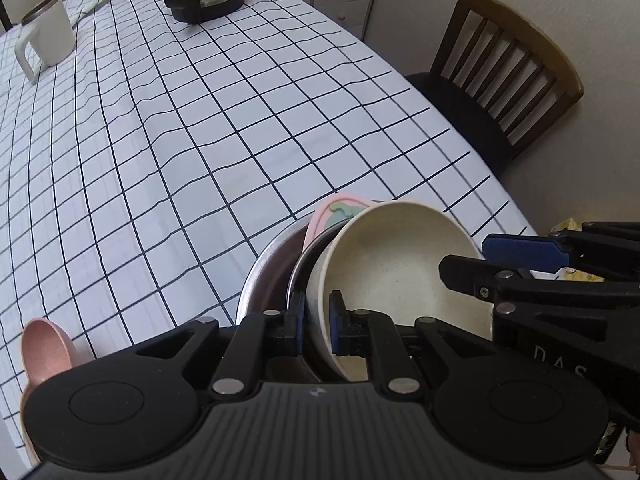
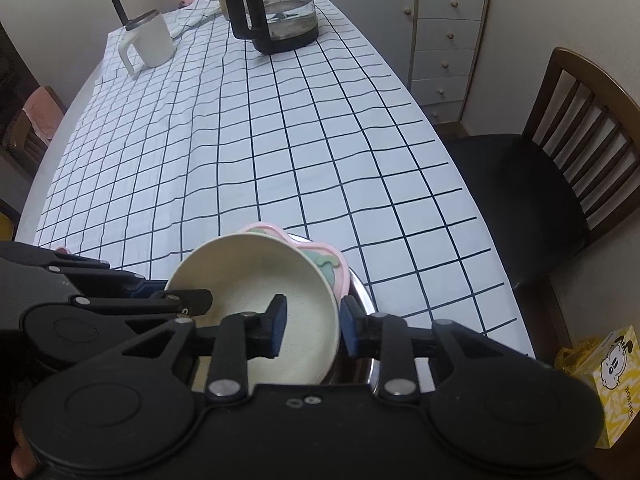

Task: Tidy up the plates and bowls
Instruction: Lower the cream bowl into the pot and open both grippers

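Note:
A cream bowl [image 1: 400, 256] leans tilted inside a steel bowl [image 1: 260, 280] at the near edge of the table, with a pink plate [image 1: 340, 208] bearing a green figure propped behind it. My left gripper [image 1: 318, 322] is shut on the cream bowl's near rim, one pad on each side of the wall. My right gripper [image 2: 314, 322] straddles the opposite rim of the cream bowl [image 2: 248, 276] and stands open: its inner pad is clear of the wall. The steel bowl [image 2: 360, 364] shows under it. Each gripper shows in the other's view, the right gripper [image 1: 466, 258] and the left gripper [image 2: 180, 292].
A pink spoon-like dish [image 1: 44, 352] lies at the lower left. A white mug [image 2: 152, 40] and a glass carafe [image 2: 280, 12] stand at the table's far end. A wooden chair [image 2: 560, 160], a drawer cabinet [image 2: 444, 40] and a yellow box [image 2: 616, 376] are to the right.

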The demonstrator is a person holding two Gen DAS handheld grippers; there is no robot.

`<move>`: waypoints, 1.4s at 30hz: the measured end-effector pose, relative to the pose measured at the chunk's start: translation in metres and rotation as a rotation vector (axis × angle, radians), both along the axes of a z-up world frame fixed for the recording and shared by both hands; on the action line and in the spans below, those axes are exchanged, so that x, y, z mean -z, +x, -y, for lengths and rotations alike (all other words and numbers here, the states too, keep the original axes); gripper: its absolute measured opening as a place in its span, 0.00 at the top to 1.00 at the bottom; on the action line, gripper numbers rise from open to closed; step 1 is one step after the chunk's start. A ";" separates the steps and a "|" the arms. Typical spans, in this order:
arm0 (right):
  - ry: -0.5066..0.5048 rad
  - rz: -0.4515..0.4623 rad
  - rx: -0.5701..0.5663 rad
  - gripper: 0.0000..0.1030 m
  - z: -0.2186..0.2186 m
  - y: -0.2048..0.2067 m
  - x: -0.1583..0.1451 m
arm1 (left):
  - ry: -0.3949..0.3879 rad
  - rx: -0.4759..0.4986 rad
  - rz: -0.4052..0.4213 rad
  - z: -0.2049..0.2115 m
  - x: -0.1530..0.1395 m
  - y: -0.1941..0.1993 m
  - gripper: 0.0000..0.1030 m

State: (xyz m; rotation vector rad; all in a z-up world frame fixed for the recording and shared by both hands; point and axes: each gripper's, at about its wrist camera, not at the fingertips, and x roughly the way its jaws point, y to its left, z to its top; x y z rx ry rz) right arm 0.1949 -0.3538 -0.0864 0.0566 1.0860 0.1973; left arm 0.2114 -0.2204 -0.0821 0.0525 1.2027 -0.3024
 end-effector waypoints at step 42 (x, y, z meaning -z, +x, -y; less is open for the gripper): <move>0.067 0.052 0.022 0.17 0.056 -0.054 0.035 | -0.019 -0.043 0.063 -0.069 0.042 -0.031 0.29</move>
